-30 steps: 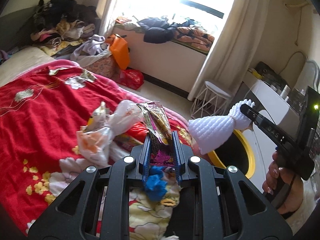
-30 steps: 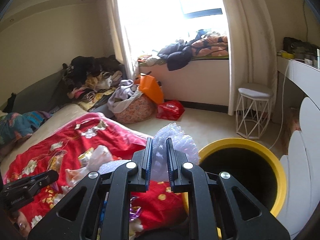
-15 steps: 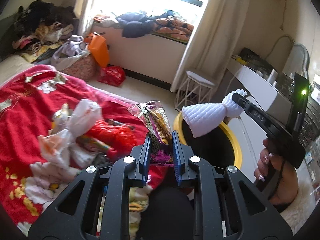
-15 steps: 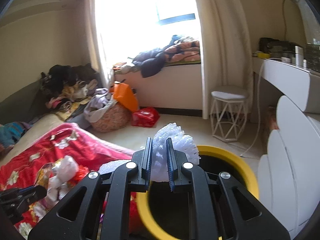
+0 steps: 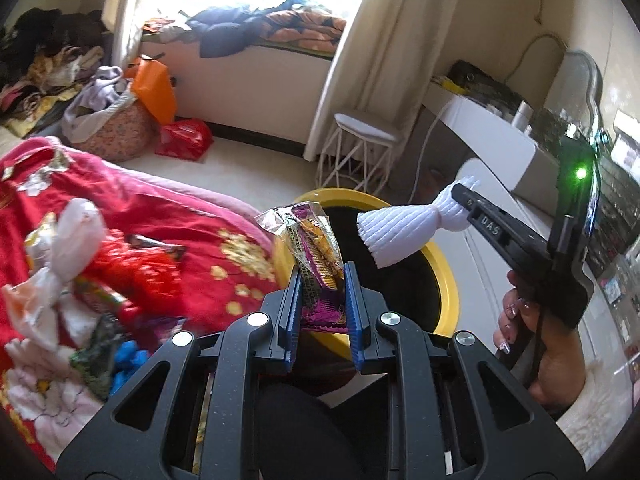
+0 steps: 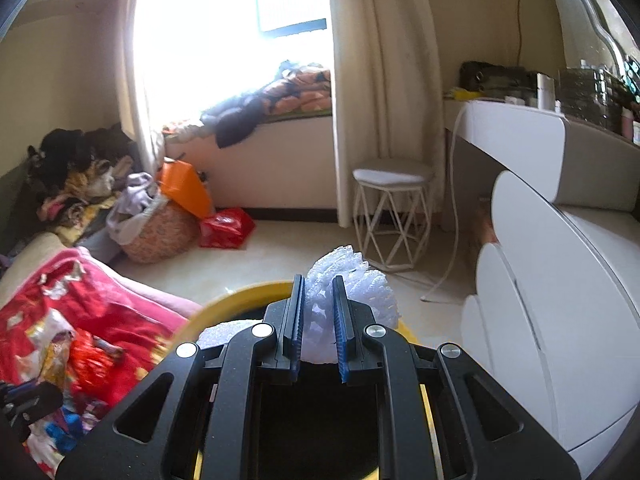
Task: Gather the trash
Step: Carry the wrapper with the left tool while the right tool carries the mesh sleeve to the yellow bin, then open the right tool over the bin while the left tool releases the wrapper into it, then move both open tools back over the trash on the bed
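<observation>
Both grippers have swung off the bed toward the bin w/in the last sec: earlier the left wrist view was mostly red floral bedspread, now the round yellow-rimmed black trash bin point(image 5: 448, 280) fills the middle of it. Left gripper point(image 5: 322, 308), jaws pinching the crinkly purple-and-yellow foil snack wrapper point(image 5: 316, 256), has the wrapper's upper end poking out over the bin's near rim; its lower end sits at about the rim line, so prob. not fully over the opening yet. Right gripper point(image 6: 318, 320), jaws pressed onto the white ribbed foam netting sleeve point(image 5: 404, 228), has moved further: in the right wrist view the bin's dark mouth lies directly below the jaws, and from the left wrist view the foam's flared end hangs over the black interior. So both pieces are airborne, each still clamped, neither dropped. Meaning for the task: carry phase is nearly done, release is prob. the next step, right side first since it looks better centred; left needs a bit more travel fwd before letting go, else the light wrapper could catch the rim and fall outside. More trash waits on the red floral bedspread point(image 5: 168, 216): white crumpled plastic bag point(image 5: 76, 240), a dark wrapper point(image 5: 156, 244), blue bits point(image 5: 128, 364), so at least another trip is needed. Bedspread is motion-blurred, so finer detail there can't be told.
</observation>
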### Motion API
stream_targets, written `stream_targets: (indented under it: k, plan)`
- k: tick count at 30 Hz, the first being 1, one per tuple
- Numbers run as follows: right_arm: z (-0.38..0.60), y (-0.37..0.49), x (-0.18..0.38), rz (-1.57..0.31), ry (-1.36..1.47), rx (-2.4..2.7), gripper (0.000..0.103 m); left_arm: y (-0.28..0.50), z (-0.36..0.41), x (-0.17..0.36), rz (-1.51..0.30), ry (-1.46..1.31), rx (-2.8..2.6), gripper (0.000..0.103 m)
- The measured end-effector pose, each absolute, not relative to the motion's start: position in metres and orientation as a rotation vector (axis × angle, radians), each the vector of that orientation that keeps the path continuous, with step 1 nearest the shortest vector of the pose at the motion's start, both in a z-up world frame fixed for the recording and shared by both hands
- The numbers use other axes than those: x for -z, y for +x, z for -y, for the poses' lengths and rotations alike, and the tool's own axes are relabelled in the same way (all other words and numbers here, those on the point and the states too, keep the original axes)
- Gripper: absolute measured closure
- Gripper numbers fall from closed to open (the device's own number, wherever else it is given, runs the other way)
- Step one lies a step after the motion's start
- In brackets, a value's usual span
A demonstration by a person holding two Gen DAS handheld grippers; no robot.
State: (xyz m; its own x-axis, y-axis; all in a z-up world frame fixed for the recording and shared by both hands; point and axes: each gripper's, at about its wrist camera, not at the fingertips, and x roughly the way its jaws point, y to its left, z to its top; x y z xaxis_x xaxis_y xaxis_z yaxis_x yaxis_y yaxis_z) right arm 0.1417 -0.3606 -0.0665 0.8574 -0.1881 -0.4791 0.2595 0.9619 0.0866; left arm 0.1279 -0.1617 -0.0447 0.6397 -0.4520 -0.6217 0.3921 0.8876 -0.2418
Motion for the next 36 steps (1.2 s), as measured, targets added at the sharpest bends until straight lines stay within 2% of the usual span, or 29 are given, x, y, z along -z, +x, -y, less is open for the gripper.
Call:
stream_targets:
  k: [8,14,16,18,22,24,26,30,33,36]
  plan:
    - [0.389,0.15,0.098,-0.564,0.176,0.272,0.089,0.15,0.205,0.07,-0.793,-0.027,0.533,0.088]
    - [0.398,0.152,0.11,-0.62,0.205,0.235,0.083,0.165,0.221,0.086,-0.824,-0.009,0.547,0.087]
    - [0.398,0.152,0.112,-0.627,0.218,0.219,0.077,0.166,0.219,0.088,-0.826,-0.013,0.542,0.081]
    - [0.399,0.152,0.111,-0.628,0.222,0.208,0.067,0.167,0.216,0.088,-0.822,-0.022,0.53,0.06]
    - [0.394,0.151,0.107,-0.617,0.217,0.19,0.06,0.163,0.209,0.083,-0.798,-0.038,0.512,0.047]
    - [0.393,0.149,0.104,-0.607,0.214,0.183,0.054,0.161,0.202,0.079,-0.783,-0.046,0.494,0.034]
    - [0.389,0.147,0.1,-0.592,0.215,0.168,0.052,0.158,0.196,0.074,-0.77,-0.057,0.486,0.03]
    - [0.379,0.144,0.091,-0.571,0.219,0.137,0.046,0.15,0.182,0.064,-0.735,-0.052,0.446,0.012]
    - [0.366,0.141,0.084,-0.553,0.207,0.109,0.038,0.144,0.17,0.057,-0.702,-0.047,0.417,0.011]
    - [0.353,0.139,0.077,-0.54,0.195,0.081,0.036,0.138,0.156,0.05,-0.67,-0.043,0.377,0.011]
